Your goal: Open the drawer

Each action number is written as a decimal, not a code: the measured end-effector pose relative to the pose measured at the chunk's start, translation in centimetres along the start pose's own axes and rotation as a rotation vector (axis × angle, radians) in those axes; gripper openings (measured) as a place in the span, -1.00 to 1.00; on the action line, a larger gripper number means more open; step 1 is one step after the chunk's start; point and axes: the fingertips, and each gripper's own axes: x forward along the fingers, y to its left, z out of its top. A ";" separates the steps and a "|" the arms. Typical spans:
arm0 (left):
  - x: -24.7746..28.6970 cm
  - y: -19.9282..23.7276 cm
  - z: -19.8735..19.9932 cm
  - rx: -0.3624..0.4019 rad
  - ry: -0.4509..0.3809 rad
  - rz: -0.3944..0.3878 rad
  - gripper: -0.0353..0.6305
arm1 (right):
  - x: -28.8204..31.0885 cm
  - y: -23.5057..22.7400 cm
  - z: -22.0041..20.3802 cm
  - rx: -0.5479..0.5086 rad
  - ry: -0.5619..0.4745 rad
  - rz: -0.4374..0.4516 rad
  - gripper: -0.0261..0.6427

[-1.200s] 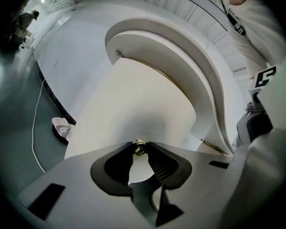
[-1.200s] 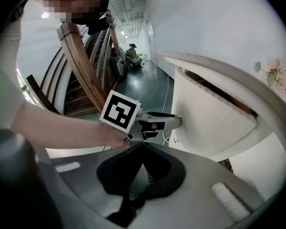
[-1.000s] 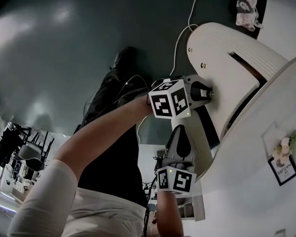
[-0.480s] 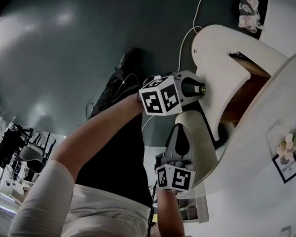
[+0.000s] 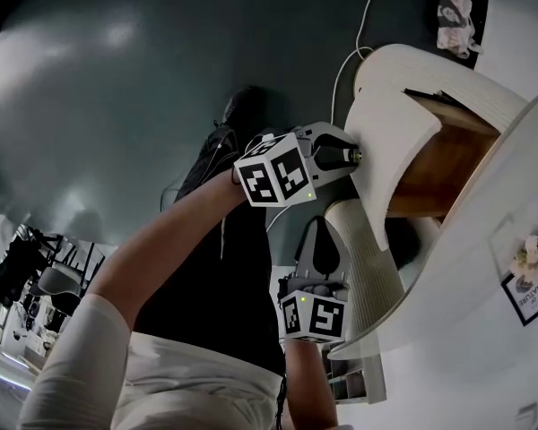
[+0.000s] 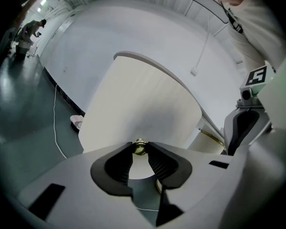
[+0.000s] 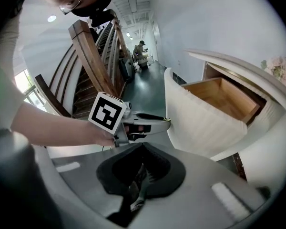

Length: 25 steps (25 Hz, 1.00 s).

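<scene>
The left gripper [image 6: 139,152] has its jaws clamped on the small brass knob [image 6: 139,147] of the white ribbed curved drawer [image 5: 386,128]. The drawer stands partly out of the white cabinet [image 5: 457,240], its wooden inside showing. Just below, the right gripper [image 7: 143,148] holds nothing, its jaws together.

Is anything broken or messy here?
Nothing looks broken. The drawer sticks out because the left gripper is shut on its knob. Only a crumpled pinkish thing lies alone on the floor.
</scene>
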 end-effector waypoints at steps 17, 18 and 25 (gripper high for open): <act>-4.8 0.0 -2.4 0.005 0.046 0.078 -0.58 | -0.2 4.4 -1.7 -0.032 0.033 0.095 -0.89; -4.9 0.0 -2.5 0.008 0.050 0.081 -0.58 | -0.3 4.5 -1.7 -0.037 0.034 0.102 -0.89; -6.0 0.1 -3.1 0.007 0.075 0.109 -0.58 | -1.5 4.4 -1.5 -0.051 0.023 0.134 -0.89</act>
